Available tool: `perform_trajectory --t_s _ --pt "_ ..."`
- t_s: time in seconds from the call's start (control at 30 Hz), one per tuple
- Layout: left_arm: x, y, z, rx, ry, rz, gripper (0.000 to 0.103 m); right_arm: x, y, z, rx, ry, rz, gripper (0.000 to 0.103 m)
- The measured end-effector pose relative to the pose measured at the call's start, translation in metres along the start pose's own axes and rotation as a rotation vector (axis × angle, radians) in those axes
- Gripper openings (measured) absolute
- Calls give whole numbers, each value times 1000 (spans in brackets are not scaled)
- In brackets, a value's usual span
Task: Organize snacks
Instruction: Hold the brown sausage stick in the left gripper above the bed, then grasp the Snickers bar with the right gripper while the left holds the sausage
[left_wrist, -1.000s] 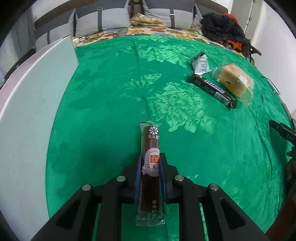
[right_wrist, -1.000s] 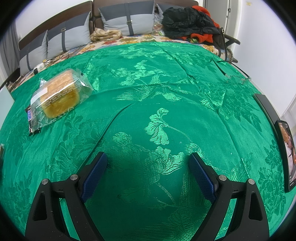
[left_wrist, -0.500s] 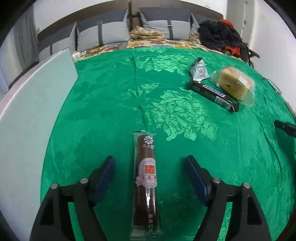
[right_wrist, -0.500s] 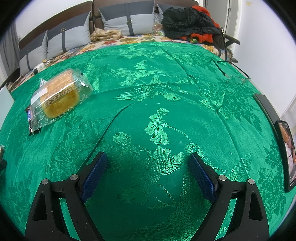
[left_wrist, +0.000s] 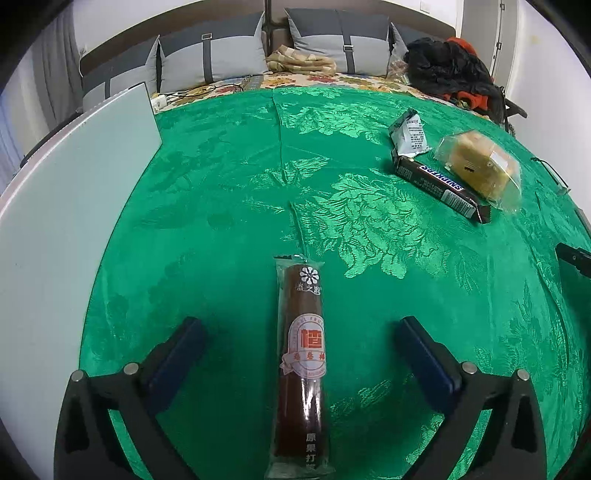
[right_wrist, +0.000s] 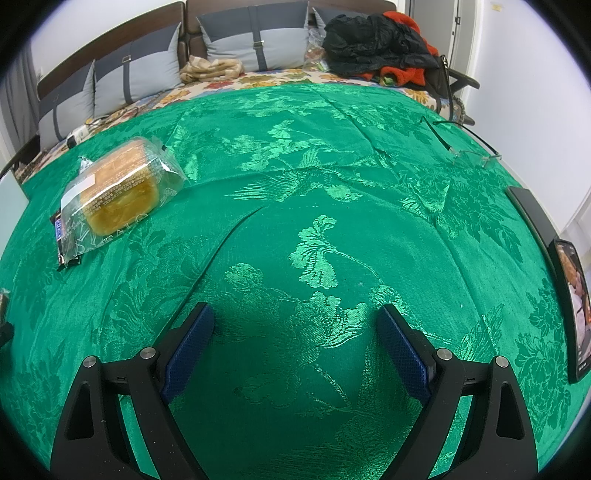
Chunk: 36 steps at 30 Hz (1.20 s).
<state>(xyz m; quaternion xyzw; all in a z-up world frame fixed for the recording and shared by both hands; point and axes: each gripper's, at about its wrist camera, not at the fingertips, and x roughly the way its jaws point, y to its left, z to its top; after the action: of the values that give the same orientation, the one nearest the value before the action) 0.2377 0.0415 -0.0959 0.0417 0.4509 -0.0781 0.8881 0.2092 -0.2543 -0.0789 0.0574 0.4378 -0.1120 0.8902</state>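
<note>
The brown fruit-roll stick (left_wrist: 301, 365) lies flat on the green cloth (left_wrist: 229, 206), lengthwise toward the near edge, between the fingers of the left gripper (left_wrist: 297, 354) but touching neither pad. Those jaws are opening and now stand wide apart, a clear strip of cloth on each side of the wrapper; a second ago they were pinched on the stick's middle, and half a second ago they had only partly spread. So the stick has just been let go and set down here, which looks like one placement finished. Toward the far right part of the cloth the other snacks sit together as before: a Snickers bar (left_wrist: 441, 188) lying beside a clear-wrapped cake (left_wrist: 480, 170), with a small silver packet (left_wrist: 410, 133) at the bar's far end. A pale board (left_wrist: 66, 206) lies along the left edge. The right gripper (right_wrist: 295, 347) hovers over bare cloth with its jaws apart and nothing between them, unchanged from the earlier frames, with the cake to its far left.
</note>
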Motion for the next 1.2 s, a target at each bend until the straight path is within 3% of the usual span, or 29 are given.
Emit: perform_trajectory --t_s 0.97,1.07,1.2 --pt "0 1 0 0 -1 0 103 0 0 0 1 -1 2 91" --pt "0 1 0 0 -1 -1 103 -17 14 3 -46 -52 59 89" --pt "0 1 0 0 -1 -1 103 -51 84 25 -194 -117 353 90"
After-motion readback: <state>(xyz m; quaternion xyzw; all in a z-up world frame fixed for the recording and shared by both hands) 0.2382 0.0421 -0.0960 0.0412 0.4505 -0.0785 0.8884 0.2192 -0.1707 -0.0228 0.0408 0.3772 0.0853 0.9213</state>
